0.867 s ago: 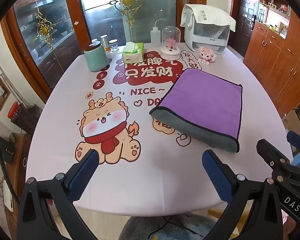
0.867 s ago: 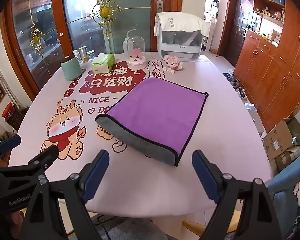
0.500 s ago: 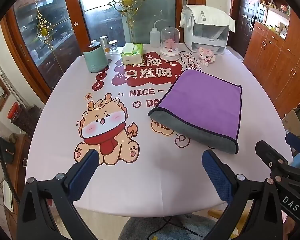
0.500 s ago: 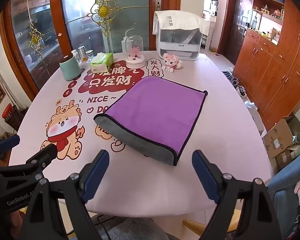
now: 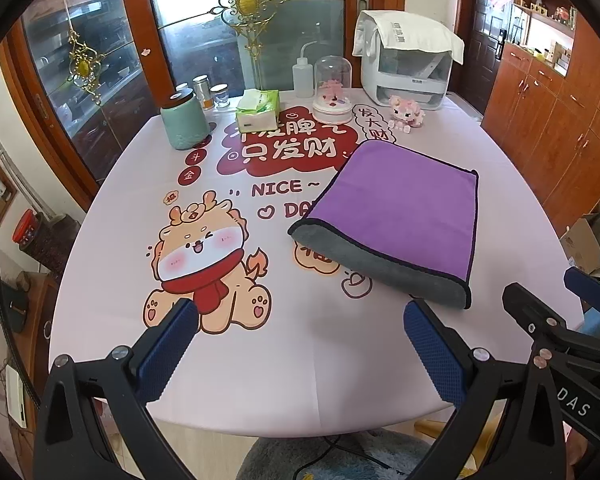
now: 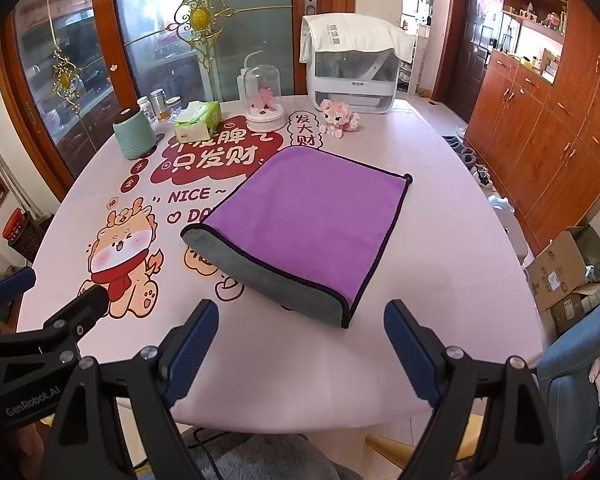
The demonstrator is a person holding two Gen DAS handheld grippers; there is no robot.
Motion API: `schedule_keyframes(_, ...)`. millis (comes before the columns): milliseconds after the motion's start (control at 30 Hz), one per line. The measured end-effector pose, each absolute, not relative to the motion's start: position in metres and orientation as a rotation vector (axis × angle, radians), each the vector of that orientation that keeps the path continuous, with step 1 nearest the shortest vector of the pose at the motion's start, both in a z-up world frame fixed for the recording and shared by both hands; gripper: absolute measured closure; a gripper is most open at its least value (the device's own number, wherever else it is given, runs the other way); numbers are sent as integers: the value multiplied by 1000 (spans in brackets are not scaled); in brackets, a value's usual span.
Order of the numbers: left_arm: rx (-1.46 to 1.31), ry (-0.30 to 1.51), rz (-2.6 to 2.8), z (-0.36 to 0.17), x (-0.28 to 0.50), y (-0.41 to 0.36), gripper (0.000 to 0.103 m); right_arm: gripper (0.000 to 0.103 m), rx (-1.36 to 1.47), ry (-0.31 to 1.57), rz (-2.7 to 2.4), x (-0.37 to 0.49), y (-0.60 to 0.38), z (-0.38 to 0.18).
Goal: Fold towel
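You hold both claws back at the near rim of the pink cartoon-printed desk (image 5: 300,352), neither touching anything, presumably so the whole cloth stays in sight before you commit. Left claw (image 5: 300,354): jaws spread wide, empty. Right claw (image 6: 300,344): likewise wide, empty. The purple microfibre towel with grey underside and dark piping (image 6: 312,224) lies flat on the desk, at about 1 o'clock from the left claw and 12 o'clock from the right. It appears folded once already: purple face up, a rounded grey fold (image 5: 376,266) along its near edge, free edges towards the far side. Surface smooth, no visible creases.
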State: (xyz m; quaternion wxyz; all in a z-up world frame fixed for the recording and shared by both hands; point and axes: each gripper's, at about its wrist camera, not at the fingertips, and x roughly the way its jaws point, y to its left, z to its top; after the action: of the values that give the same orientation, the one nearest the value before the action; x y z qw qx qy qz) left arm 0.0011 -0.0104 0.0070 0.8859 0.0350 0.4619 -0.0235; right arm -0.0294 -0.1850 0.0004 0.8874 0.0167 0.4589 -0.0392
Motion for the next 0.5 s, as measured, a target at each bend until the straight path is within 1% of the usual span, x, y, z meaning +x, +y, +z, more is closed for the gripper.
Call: schedule_keyframes(500,71,960,-51,6,2,-12,1,17,38,957,-80,-29,-185,-1)
